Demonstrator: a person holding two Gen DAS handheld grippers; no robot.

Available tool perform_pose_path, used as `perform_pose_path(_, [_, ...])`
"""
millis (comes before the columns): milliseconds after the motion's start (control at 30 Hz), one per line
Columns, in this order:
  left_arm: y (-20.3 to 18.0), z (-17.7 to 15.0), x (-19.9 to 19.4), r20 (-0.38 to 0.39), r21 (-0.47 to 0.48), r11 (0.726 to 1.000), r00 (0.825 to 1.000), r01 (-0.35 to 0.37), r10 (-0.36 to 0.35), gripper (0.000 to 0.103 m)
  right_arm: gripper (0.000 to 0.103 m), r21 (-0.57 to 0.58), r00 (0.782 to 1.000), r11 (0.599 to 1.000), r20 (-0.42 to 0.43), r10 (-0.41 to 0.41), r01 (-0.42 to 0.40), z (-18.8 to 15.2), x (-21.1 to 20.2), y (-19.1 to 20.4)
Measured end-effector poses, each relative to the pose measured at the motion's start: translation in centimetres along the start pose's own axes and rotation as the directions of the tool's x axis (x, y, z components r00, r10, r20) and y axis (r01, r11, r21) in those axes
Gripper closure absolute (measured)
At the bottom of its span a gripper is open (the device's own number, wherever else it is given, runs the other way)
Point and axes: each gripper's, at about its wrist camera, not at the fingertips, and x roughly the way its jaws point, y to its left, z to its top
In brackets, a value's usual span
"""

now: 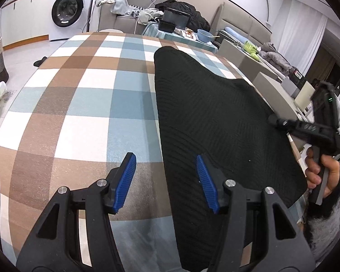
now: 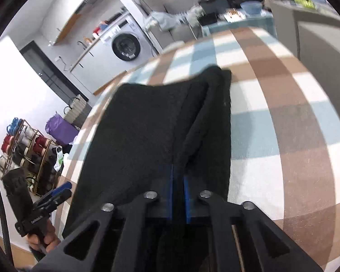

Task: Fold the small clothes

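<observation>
Black knit (image 1: pixel 215 122) is pinched at its edge by right gripper (image 2: pixel 178 179); left gripper (image 1: pixel 165 176) is held spread above plaid cloth (image 1: pixel 79 104), nothing btw pads.

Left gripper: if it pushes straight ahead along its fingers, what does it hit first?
Probably the checked brown, blue and white tablecloth: the open left gripper points down at it. The black ribbed knit garment lies under its right finger; depth is unclear.

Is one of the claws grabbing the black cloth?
Yes. The right claw is pinched shut on the edge of the black cloth. The left claw is open and holds nothing.
</observation>
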Motion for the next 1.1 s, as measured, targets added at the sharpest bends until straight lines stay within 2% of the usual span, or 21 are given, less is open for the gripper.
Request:
perform_pose_path(67, [0.0,-0.1,0.0,-0.001,0.0,1.0,1.0,0.007,-0.007,0.05,0.096,-0.009,0.999,0.999,-0.019,-0.037,0.037,-0.1,-0.3,0.0])
perform_pose_path(100, [-0.1,-0.2,0.2,-0.006,0.001,1.0,1.0,0.008,-0.008,0.05,0.096,-0.016,0.996,0.998,-0.054,-0.067,0.066,-0.3,0.1,-0.2])
perform_pose_path(133, [-0.2,-0.3,0.3,-0.013,0.007,1.0,1.0,0.006,-0.006,0.05,0.095,-0.024,0.985,0.991,-0.104,-0.137,0.135,-0.7,0.6,-0.3])
perform_pose_path(200, [-0.3,-0.4,0.2,-0.012,0.019,1.0,1.0,-0.007,0.008,0.05,0.091,-0.051,0.981,0.983,-0.078,-0.18,0.176,-1.4,-0.4,0.3])
perform_pose_path(233, [-0.4,-0.6,0.1,-0.009,0.026,1.0,1.0,-0.012,0.012,0.05,0.09,-0.064,0.985,0.986,-0.063,-0.159,0.155,-1.9,-1.3,0.6])
perform_pose_path(300, [-0.5,-0.8,0.0,-0.017,0.036,0.999,1.0,-0.005,0.006,0.05,0.08,-0.036,0.994,0.995,-0.05,-0.095,0.093,-3.0,-3.1,0.7])
perform_pose_path(333, [-0.6,-1.1,-0.1,-0.026,0.042,0.999,1.0,0.004,-0.003,0.05,0.078,-0.022,0.997,0.998,-0.045,-0.059,0.059,-3.7,-3.7,0.8])
perform_pose_path(367, [-0.8,-1.2,-0.1,-0.034,0.048,0.999,0.999,0.01,-0.009,0.05,0.075,-0.018,0.999,1.0,-0.049,-0.02,0.02,-4.5,-4.3,1.0])
perform_pose_path(467, [-1.4,-2.1,-0.5,-0.063,0.085,0.996,0.998,0.036,-0.031,0.048,0.068,-0.018,0.996,0.999,-0.079,0.031,-0.033,-6.1,-4.7,1.7])
perform_pose_path(567, [-1.7,-3.0,-1.0,-0.065,0.108,0.993,0.997,0.047,-0.04,0.044,0.069,-0.042,0.995,0.999,-0.097,0.012,-0.016,-6.9,-4.1,2.4])
perform_pose_path(700, [-1.8,-3.6,-1.4,-0.056,0.13,0.991,0.998,0.018,-0.01,0.043,0.092,-0.111,0.995,0.994,-0.095,0.0,-0.01,-7.2,-4.4,3.0])
perform_pose_path(767, [-1.6,-3.7,-1.7,-0.053,0.124,0.992,0.999,0.011,-0.004,0.043,0.092,-0.135,0.996,0.991,-0.084,-0.005,-0.007,-7.2,-5.1,3.1])
perform_pose_path(867, [-1.3,-3.8,-1.8,-0.052,0.124,0.992,0.999,-0.008,0.015,0.043,0.091,-0.153,0.988,0.986,-0.124,-0.092,0.073,-7.8,-4.7,2.5])
perform_pose_path(933, [-1.3,-3.8,-2.0,-0.054,0.119,0.993,0.998,-0.002,0.009,0.043,0.083,-0.149,0.99,0.986,-0.105,-0.089,0.073,-8.2,-5.3,2.5])
perform_pose_path(1000, [-1.3,-3.9,-2.3,-0.061,0.118,0.993,0.998,0.021,-0.014,0.043,0.057,-0.133,0.992,0.988,-0.093,-0.086,0.073,-8.1,-5.7,2.2])
perform_pose_path(1033, [-1.4,-4.0,-2.3,-0.067,0.117,0.992,0.997,0.041,-0.034,0.043,0.052,-0.117,0.993,0.991,-0.086,-0.078,0.068,-8.2,-5.9,2.0])
perform_pose_path(1100, [-1.6,-4.2,-2.4,-0.075,0.117,0.991,0.996,0.061,-0.052,0.043,0.05,-0.096,0.994,0.994,-0.091,-0.06,0.051,-8.5,-6.0,1.8])
